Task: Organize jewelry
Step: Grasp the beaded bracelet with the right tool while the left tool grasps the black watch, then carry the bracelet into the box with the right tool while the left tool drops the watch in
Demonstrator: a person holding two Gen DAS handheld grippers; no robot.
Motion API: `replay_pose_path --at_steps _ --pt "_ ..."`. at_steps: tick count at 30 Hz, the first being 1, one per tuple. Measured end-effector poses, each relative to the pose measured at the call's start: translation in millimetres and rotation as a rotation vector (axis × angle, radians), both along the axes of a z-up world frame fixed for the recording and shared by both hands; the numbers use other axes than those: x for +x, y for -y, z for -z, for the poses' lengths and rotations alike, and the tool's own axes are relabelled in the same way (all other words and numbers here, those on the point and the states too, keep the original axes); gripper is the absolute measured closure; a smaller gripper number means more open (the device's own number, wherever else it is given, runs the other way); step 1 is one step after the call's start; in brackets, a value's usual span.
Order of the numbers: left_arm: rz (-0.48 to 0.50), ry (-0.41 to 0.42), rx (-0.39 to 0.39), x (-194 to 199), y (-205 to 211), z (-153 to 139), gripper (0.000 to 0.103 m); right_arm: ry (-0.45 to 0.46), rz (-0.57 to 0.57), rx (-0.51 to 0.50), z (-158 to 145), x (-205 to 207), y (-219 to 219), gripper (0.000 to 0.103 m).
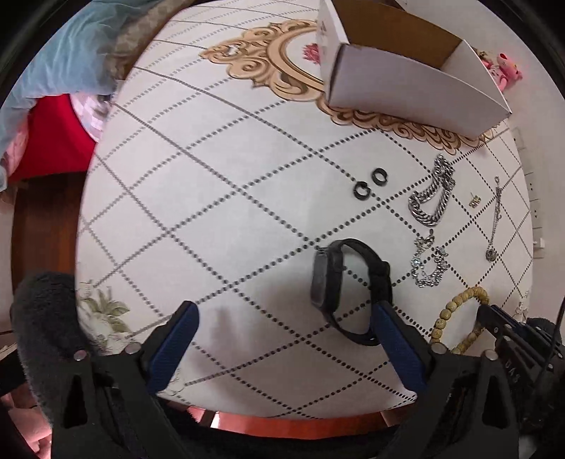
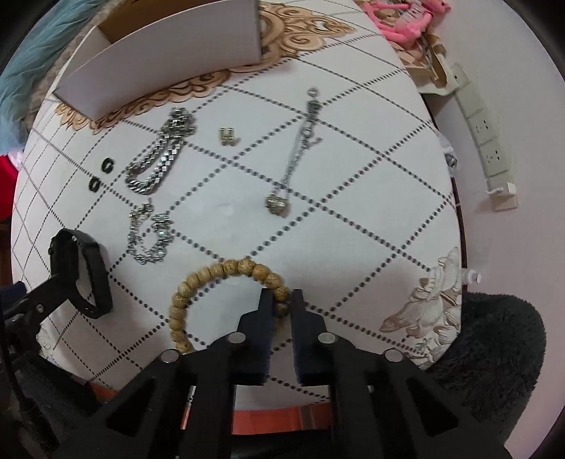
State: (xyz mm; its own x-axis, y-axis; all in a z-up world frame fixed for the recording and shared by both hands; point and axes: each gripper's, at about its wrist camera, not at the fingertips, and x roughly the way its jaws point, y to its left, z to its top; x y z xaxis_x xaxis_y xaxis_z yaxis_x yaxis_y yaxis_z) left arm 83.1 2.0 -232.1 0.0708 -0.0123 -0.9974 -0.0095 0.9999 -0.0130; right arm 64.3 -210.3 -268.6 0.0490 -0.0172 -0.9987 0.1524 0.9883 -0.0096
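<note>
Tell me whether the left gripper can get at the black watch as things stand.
Probably yes: the left gripper is open, the black watch lies just ahead by one fingertip, with only bare tablecloth between.

The round tabletop [image 1: 212,197] has a white cloth with dotted lines and gold swirls. A pink toy [image 2: 406,21] lies at its far edge. A white power strip [image 2: 487,134] runs along the wall. A blue cloth [image 1: 60,56] is piled over something red [image 1: 53,141].
</note>
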Motion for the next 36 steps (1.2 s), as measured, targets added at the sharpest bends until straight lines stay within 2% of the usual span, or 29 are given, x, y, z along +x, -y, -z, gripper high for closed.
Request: replay_pose_path --at_steps 1,3,4,5,11,17,22,26,31,36 --pt "0.009 -0.004 -0.009 0 1 3 0.021 0.002 0.007 -0.001 0 0 4 0.093" --pt "0.028 -0.018 -0.022 2 4 12 0.047 0.003 0.016 -0.003 -3 -4 12 0.093" --pt "0.036 -0.025 -0.030 4 6 14 0.053 0.002 0.018 0.001 -4 -5 14 0.093" --pt "0.045 -0.027 -0.037 3 6 17 0.065 0.000 0.017 0.008 -5 -6 14 0.093" --pt "0.108 0.016 -0.027 0 12 17 0.091 -0.001 0.021 0.010 -5 -5 14 0.092" --pt "0.124 0.041 -0.020 -2 19 13 0.092 0.034 0.029 0.004 -2 0 25 0.093" --pt "0.144 0.080 -0.030 -3 25 -2 0.092 0.074 0.083 0.097 -5 -1 40 0.094" --pt "0.141 0.117 -0.049 -4 22 -21 0.092 0.123 0.095 0.151 -27 -2 39 0.094" --pt "0.134 0.157 -0.073 3 23 -41 0.092 0.190 0.060 0.186 -59 4 32 0.094" --pt "0.135 0.213 -0.100 19 27 -74 0.092 0.254 0.021 0.220 -95 21 25 0.094"
